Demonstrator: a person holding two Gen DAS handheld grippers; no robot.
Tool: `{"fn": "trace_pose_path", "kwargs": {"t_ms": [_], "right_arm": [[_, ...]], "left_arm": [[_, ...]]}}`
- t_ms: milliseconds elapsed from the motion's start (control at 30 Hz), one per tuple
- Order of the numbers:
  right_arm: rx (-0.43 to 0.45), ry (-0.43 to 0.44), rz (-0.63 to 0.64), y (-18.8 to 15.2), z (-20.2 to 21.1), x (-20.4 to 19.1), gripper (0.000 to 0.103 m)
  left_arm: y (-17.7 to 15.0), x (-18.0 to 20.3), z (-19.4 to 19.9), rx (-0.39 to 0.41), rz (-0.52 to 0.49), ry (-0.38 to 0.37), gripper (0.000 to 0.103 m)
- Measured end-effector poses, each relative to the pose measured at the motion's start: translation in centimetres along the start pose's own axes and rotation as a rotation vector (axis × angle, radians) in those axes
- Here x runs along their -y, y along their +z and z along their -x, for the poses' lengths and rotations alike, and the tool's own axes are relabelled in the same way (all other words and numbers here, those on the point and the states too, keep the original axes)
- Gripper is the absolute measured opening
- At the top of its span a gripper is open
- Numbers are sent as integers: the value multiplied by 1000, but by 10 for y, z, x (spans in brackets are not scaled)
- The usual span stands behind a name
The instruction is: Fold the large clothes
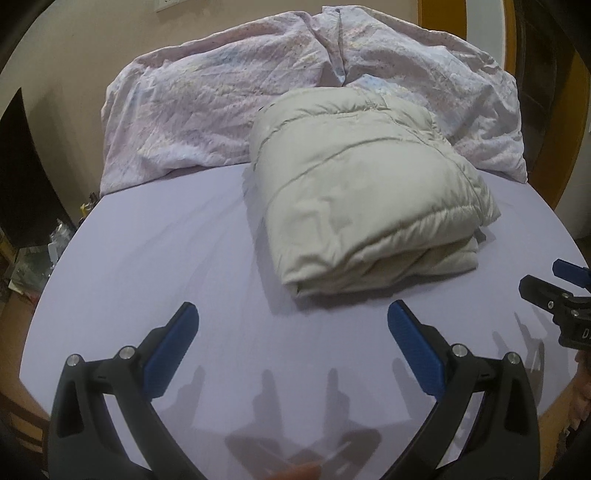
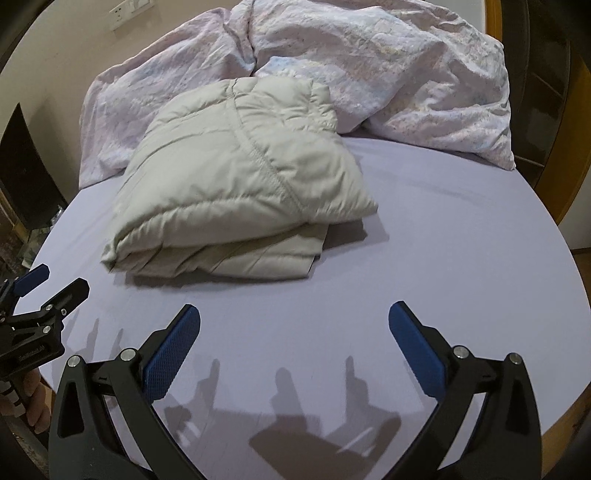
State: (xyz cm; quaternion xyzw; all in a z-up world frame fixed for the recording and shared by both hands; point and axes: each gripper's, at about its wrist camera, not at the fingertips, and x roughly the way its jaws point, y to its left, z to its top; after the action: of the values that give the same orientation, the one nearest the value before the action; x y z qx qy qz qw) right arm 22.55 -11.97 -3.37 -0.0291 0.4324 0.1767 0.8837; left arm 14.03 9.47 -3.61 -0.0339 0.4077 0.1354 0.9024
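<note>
Step in hand: judged as the close of the fold, with a check of the bundle before anything else; nothing gripped at this moment.
Doing it well: best to keep both tools clear of the puffy fabric, since a brush against the top layer could spring the fold open; if a tidy-up is wanted, press down flat on the top panel rather than pinch an edge; approach from the near open side, low and slow.
Left gripper (image 1: 291, 336): jaws spread wide apart, empty, bottom centre of the left wrist view, over bare sheet.
Right gripper (image 2: 293, 338): jaws spread fully apart, empty, bottom centre of the right wrist view, short of the bundle.
Padded jacket (image 1: 365, 206): pale grey-beige, quilted, folded into a thick squarish bundle; centre right of the left wrist view, centre left of the right wrist view.
Jacket layers: several stacked edges showing along the near side, top panel smooth with a curved stitched seam, lower layers slightly splayed at the right corner.
Jacket position: resting on the lilac bed sheet (image 1: 166, 258), far edge touching or just beside the crumpled duvet (image 1: 207, 103).
Handling guess: slippery, springy filling, likely to loosen if nudged.
Progress: fold looks complete or near it.
Surroundings: wall socket (image 2: 129, 13) at upper left of the right wrist view.
</note>
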Motion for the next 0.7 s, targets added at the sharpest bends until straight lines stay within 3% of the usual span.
{"fn": "trace_pose_path", "kwargs": {"t_ms": [467, 700], "right_arm": [[-18, 61, -49, -24, 37, -5, 102], [-3, 60, -66, -31, 53, -3, 102]], "left_arm": [[-21, 6, 41, -72, 12, -57, 101], [-23, 12, 55, -68, -1, -44, 101]]}}
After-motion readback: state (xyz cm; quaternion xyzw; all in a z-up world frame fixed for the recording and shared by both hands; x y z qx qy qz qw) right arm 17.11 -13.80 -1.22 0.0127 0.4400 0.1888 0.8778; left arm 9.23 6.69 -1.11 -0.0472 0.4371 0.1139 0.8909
